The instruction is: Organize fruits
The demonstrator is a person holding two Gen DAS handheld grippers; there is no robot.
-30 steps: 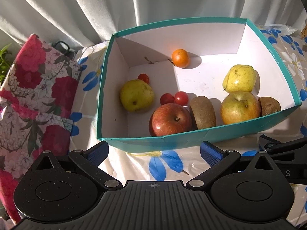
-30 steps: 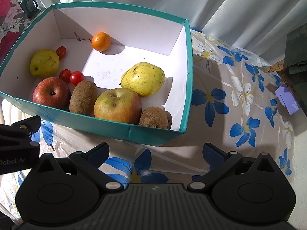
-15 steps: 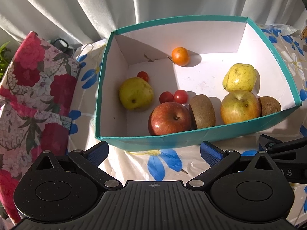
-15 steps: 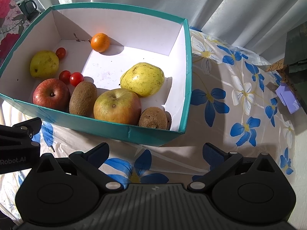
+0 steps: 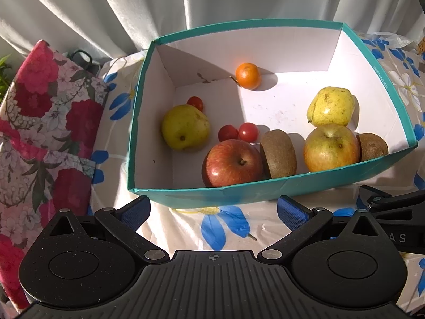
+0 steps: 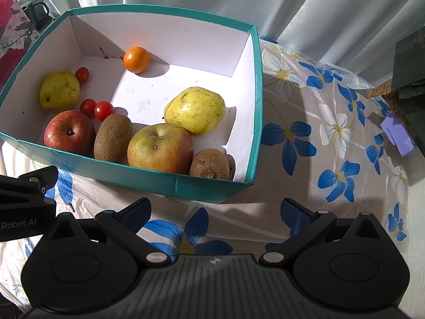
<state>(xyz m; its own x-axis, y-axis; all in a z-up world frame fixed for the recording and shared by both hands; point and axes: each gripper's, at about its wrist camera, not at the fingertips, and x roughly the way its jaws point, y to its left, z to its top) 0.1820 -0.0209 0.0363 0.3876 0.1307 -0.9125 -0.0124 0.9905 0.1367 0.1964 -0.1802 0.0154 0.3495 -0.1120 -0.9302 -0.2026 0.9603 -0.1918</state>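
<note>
I'm working over a table draped in a cloth printed with blue flowers [image 6: 289,141], white curtains [image 5: 132,8] hanging behind it and hard sunlight across everything.

Nearest me, my left gripper [image 5: 212,210] has its jaws spread wide with nothing between them, hanging over the cloth just short of the near wall of the teal box [image 5: 239,194]. My right gripper [image 6: 215,212] is spread and empty too, also just outside that wall, toward the box's right corner.

Past the wall, from the left camera the red apple [image 5: 233,163] sits almost dead at 12 o'clock, touching the wall, with a kiwi [image 5: 279,152] leaning on its right side at 1 o'clock. From the right camera the green-red apple [image 6: 160,147] lies at about 11 o'clock, the small kiwi [image 6: 211,163] closest to 12, tucked against the wall.

Further in, the yellow pear on the left [image 5: 184,127] is at 11 o'clock for my left gripper, two cherry tomatoes [image 5: 237,132] just behind the red apple, a third [image 5: 195,103] behind that pear. The larger yellow pear [image 6: 195,110] touches the green-red apple's far side. Farthest, the mandarin [image 5: 247,75] rests by the back wall.

My judgement: the left gripper is nearer the red apple, the right nearer the small kiwi. The first kiwi's long axis runs near-to-far, so jaws closing side-to-side would suit it.
</note>
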